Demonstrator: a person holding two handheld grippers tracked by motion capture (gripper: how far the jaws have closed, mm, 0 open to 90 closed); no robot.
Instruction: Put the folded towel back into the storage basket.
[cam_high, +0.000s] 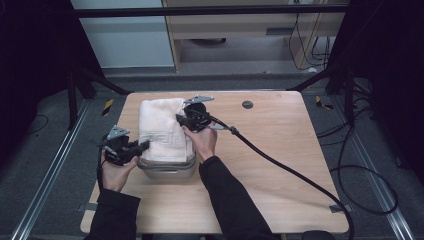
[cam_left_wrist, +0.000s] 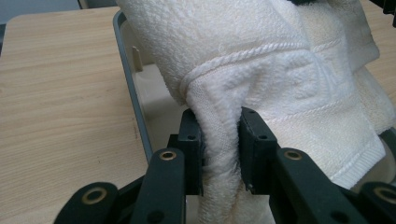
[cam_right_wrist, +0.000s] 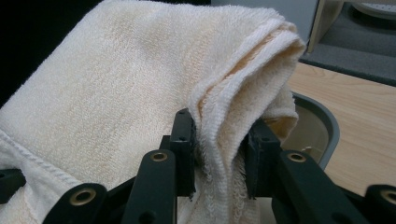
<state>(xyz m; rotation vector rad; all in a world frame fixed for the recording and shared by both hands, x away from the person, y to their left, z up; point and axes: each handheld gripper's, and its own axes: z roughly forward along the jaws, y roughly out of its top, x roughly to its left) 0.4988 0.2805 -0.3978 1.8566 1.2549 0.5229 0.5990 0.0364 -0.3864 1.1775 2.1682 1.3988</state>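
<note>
Pinching a folded white towel (cam_high: 161, 131) from opposite sides, the left gripper (cam_high: 145, 145) clamps its near-left edge and the right gripper (cam_high: 180, 119) its far-right fold, holding it over a grey tub (cam_high: 167, 170) on the table (cam_high: 270, 150), its length running away from the person.

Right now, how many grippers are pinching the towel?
2. The left gripper is shut on a fold of the white towel at its left near edge, over the grey bin. The right gripper is shut on its right edge, farther back.
</note>
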